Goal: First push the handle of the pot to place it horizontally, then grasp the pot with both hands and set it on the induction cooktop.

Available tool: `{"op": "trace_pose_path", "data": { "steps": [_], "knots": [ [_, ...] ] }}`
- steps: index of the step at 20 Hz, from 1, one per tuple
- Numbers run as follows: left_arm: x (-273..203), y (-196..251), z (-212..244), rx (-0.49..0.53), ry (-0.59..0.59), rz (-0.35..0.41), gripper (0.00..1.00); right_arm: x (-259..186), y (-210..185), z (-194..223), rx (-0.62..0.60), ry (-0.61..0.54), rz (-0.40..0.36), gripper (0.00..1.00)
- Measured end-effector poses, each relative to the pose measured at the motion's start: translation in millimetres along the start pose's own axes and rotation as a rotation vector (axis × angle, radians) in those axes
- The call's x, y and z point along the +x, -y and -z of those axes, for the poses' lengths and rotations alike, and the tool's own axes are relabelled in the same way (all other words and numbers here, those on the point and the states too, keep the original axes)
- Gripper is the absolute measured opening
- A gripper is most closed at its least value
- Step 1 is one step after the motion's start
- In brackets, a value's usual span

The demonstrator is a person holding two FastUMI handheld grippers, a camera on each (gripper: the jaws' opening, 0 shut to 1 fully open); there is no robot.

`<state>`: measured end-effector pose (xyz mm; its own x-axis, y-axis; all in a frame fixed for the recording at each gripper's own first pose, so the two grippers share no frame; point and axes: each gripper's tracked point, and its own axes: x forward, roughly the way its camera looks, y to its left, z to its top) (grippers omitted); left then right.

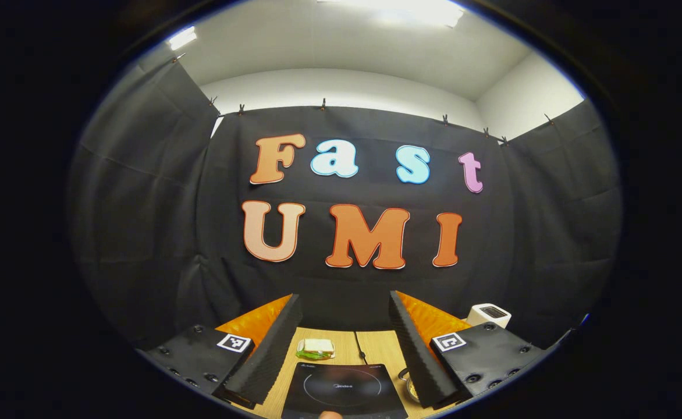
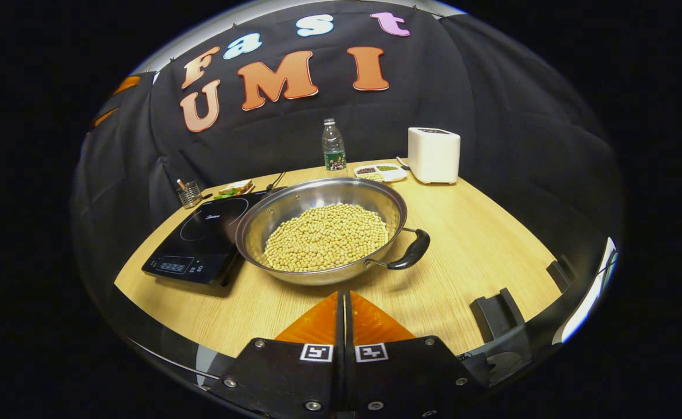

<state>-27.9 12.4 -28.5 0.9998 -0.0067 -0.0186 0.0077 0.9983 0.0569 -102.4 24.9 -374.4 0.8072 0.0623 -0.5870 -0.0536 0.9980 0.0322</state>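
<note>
A steel pot [image 2: 323, 233] full of pale beans stands mid-table, its black handle [image 2: 414, 249] pointing right and slightly toward me. The black induction cooktop [image 2: 201, 238] lies just left of it, and the pot's rim reaches over the cooktop's right edge. My right gripper [image 2: 344, 298] is shut on nothing, its tips a short way in front of the pot. My left gripper [image 1: 345, 299] is open and held high, aimed at the back wall. Below it lie the cooktop [image 1: 344, 390] and a sliver of the pot's rim [image 1: 409, 385] beside its right finger.
At the back of the table stand a water bottle [image 2: 333, 145], a white toaster [image 2: 433, 155], a small dish of beans [image 2: 380, 171], a sandwich [image 2: 235, 189] and a utensil holder [image 2: 188, 194]. Black brackets [image 2: 495, 314] sit at the near right edge.
</note>
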Motion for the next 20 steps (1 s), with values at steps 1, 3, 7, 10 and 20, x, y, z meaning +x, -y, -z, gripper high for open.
{"op": "trace_pose_path", "data": {
  "steps": [1,3,7,10,20],
  "knots": [
    [1.0,-1.4,0.2,0.001,-0.001,-0.005,0.97,2.9,1.7,-1.1,0.005,-0.001,0.004,0.00],
    [1.9,-5.1,-0.6,0.005,0.001,-0.016,0.97,9.9,7.7,-4.3,0.015,0.004,0.019,0.00],
    [3.6,-5.8,1.8,0.005,0.000,-0.022,0.98,22.7,19.7,-11.1,0.030,0.018,0.059,0.00],
    [7.6,-5.4,4.2,0.006,-0.007,-0.023,0.98,30.1,25.4,-12.8,0.040,0.018,0.077,0.00],
    [14.2,-11.5,10.8,0.001,-0.021,-0.035,0.97,44.7,26.5,-20.0,0.058,0.018,0.084,0.00]
  ]
}}
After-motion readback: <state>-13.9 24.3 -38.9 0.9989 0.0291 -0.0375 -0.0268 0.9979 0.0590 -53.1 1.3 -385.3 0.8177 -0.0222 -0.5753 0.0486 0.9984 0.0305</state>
